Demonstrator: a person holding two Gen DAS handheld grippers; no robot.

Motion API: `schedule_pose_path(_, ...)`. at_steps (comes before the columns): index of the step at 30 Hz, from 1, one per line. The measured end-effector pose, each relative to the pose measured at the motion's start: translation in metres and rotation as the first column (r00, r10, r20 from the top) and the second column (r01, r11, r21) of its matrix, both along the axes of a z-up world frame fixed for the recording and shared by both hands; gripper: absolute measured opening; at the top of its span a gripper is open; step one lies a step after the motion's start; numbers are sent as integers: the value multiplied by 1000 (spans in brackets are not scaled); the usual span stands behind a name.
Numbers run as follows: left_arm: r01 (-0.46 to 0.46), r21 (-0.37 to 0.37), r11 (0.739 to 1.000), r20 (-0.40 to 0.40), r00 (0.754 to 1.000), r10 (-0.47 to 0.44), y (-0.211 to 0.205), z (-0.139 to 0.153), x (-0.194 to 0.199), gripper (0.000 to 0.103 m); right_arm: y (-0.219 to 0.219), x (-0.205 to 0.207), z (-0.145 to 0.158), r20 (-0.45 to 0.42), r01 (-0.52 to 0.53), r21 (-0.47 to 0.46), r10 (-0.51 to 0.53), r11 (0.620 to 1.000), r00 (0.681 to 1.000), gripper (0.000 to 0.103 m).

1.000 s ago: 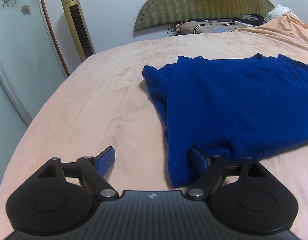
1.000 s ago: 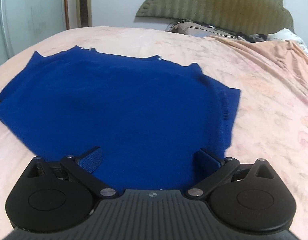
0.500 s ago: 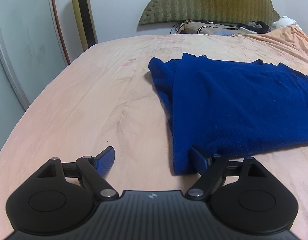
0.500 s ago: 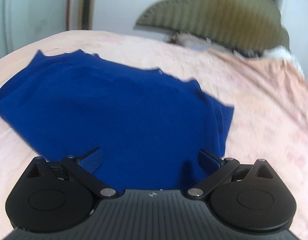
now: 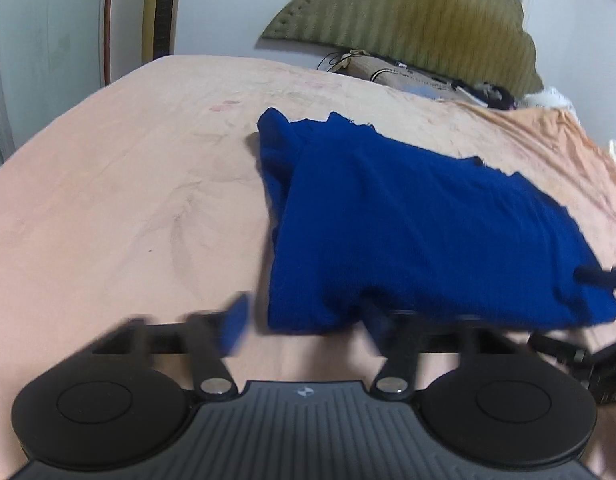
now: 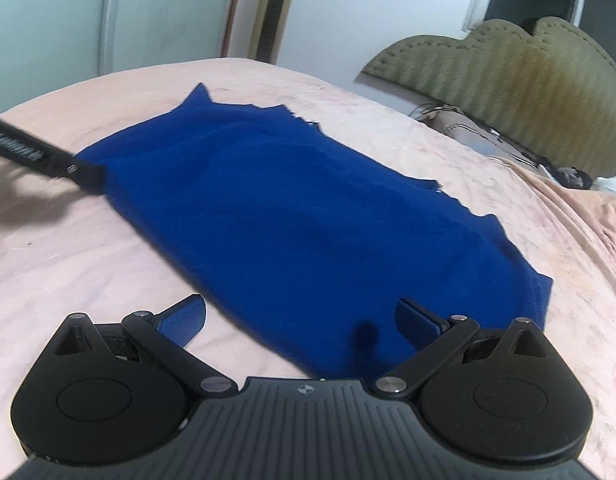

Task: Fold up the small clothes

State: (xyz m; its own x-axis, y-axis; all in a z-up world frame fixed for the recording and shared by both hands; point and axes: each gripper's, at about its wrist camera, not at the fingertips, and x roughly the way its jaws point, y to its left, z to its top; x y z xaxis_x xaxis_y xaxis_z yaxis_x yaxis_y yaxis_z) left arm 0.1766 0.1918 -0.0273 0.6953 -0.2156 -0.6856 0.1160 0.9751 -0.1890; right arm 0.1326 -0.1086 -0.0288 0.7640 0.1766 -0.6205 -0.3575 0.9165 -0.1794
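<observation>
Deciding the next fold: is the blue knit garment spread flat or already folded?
Partly folded: the blue knit garment has its left side doubled under, a second layer showing along that edge.

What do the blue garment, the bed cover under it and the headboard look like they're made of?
Blue garment: probably a knit, wool or acrylic; matte, fuzzy surface with soft frayed-looking edges.
Bed cover: seemingly thin woven cotton or a blend; pale peach, matte, finely creased, with a faint print.
Headboard: padded upholstery, likely fabric or faux suede; olive, vertically ribbed, with a stitched scalloped border.
</observation>
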Motion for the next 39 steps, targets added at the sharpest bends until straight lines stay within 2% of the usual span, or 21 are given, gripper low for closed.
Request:
schedule_pose_path(2,9,-37,999,-4,1000,-10,1,-1,2,14,2,-2,-2,-4,-7,-9,7,1000,1000,102)
schedule_pose_path(4,9,-57,998,-2,1000,-10,3,0,1,12,4,0,-5,-15,-4,-16,4,1000,1000,102)
schedule_pose_path(7,4,-29,1000,20,1000,-4,7,3,-3,11,4,3,-6,-31,11,-1,-11,1000,999,102)
schedule_pose_path(9,37,-22,999,25,999,-36,7,4,-5,12,10,1,-2,-18,1,-7,-1,1000,1000,102)
schedule_pose_path(12,35,-20,999,39,999,-34,10,11,-4,26,31,-2,3,11,-72,-18,72,997,997,102)
schedule_pose_path(13,27,-34,999,40,999,-25,14,15,-1,41,39,-3,4,21,-98,-26,98,995,995,102)
schedule_pose_path(14,4,-51,999,49,999,-2,18,18,1,65,50,-4,4,35,-127,-47,128,991,991,102)
schedule_pose_path(16,-41,-87,995,64,997,46,27,25,11,87,72,-6,1,68,-166,-105,174,981,983,102)
schedule_pose_path(18,-57,-116,992,63,996,64,34,28,24,87,95,-9,-5,109,-194,-180,216,964,970,101)
schedule_pose_path(21,-57,-172,983,9,998,59,40,26,54,87,122,-9,-9,172,-197,-242,242,950,955,101)
schedule_pose_path(25,-62,-298,953,-118,993,27,45,8,103,87,149,1,-12,221,-170,-278,236,945,946,100)
schedule_pose_path(28,-59,-366,929,-159,987,1,45,-3,126,87,161,9,-13,249,-154,-284,228,946,941,100)
schedule_pose_path(32,-44,-391,919,-161,987,-21,40,-7,149,87,165,20,-13,263,-138,-246,203,959,943,99)
schedule_pose_path(37,-27,-361,932,-124,992,-20,29,-9,169,89,171,29,-16,273,-138,-238,202,961,940,92)
schedule_pose_path(39,9,-334,943,-112,992,-49,20,-8,178,92,176,30,-17,275,-144,-245,211,959,938,82)
